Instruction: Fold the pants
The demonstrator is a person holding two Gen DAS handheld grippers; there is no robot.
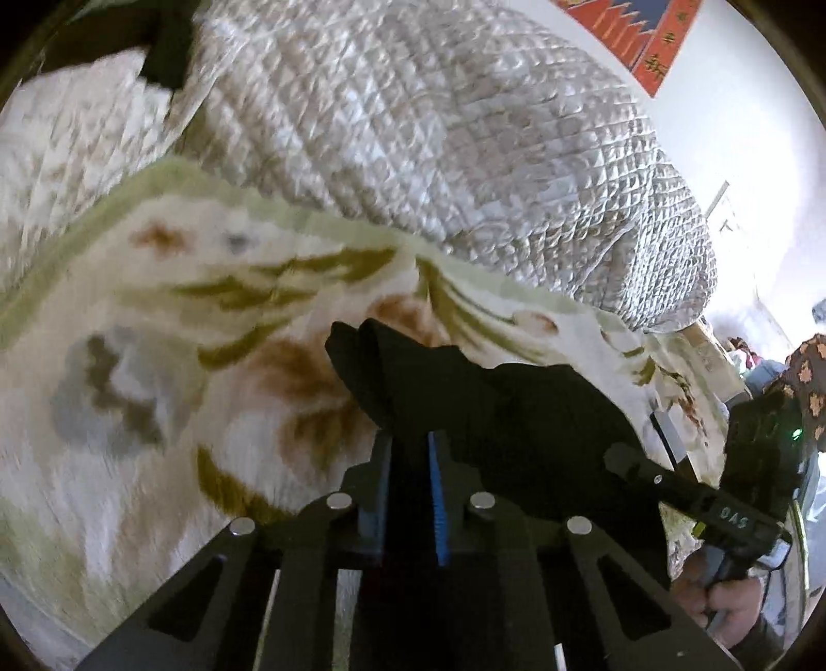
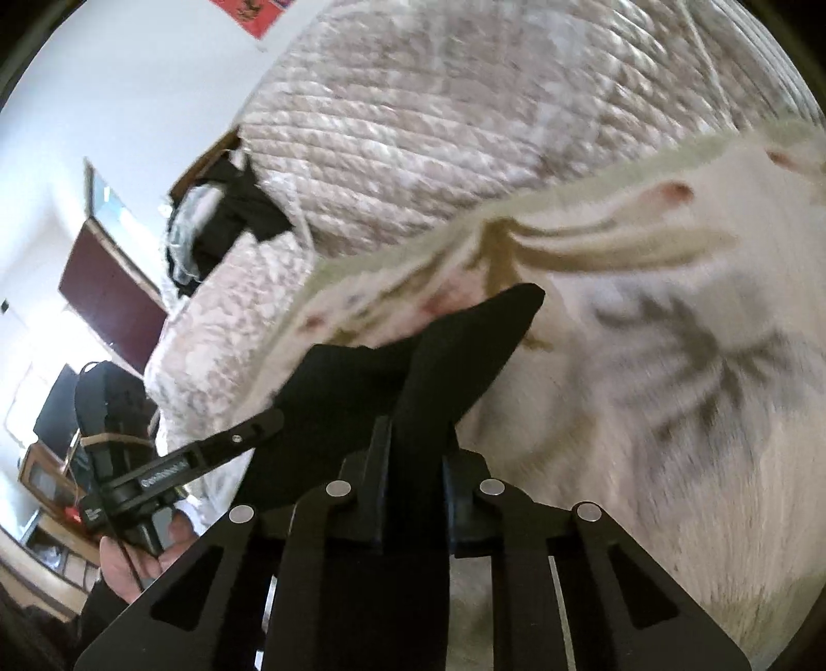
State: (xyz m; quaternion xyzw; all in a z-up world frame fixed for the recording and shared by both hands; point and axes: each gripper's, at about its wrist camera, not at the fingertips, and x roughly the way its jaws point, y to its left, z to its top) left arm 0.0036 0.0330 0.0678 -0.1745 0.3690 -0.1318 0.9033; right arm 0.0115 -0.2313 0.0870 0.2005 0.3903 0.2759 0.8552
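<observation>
Left wrist view: nearest the lens, the left gripper [image 1: 410, 438] has its jaws drawn nearly together, clamped on a fold of the black pants [image 1: 464, 392].
Pants, left view: the dark cloth bunches up out of the jaws and spreads to the right, lifted above the floral blanket [image 1: 155, 335].
Other tool, left view: the right gripper [image 1: 622, 461] reaches into the same cloth from the right edge, with a hand [image 1: 723, 593] on its handle.
Right wrist view: the right gripper [image 2: 413, 438] is likewise pinched on the pants [image 2: 439, 361], with a flap of black fabric standing up between and beyond its fingers.
Other tool, right view: the left gripper [image 2: 276, 415] comes in from the left, held by a hand [image 2: 144, 557], its tip at the cloth.
Bedding: the blanket [image 2: 645, 361] lies under both tools; its pale green border runs just beyond the pants.
Farther back: a quilted grey-white comforter [image 1: 439, 129] is heaped behind the blanket.
Wall: a red hanging [image 1: 645, 36] shows on the white wall past the comforter.
</observation>
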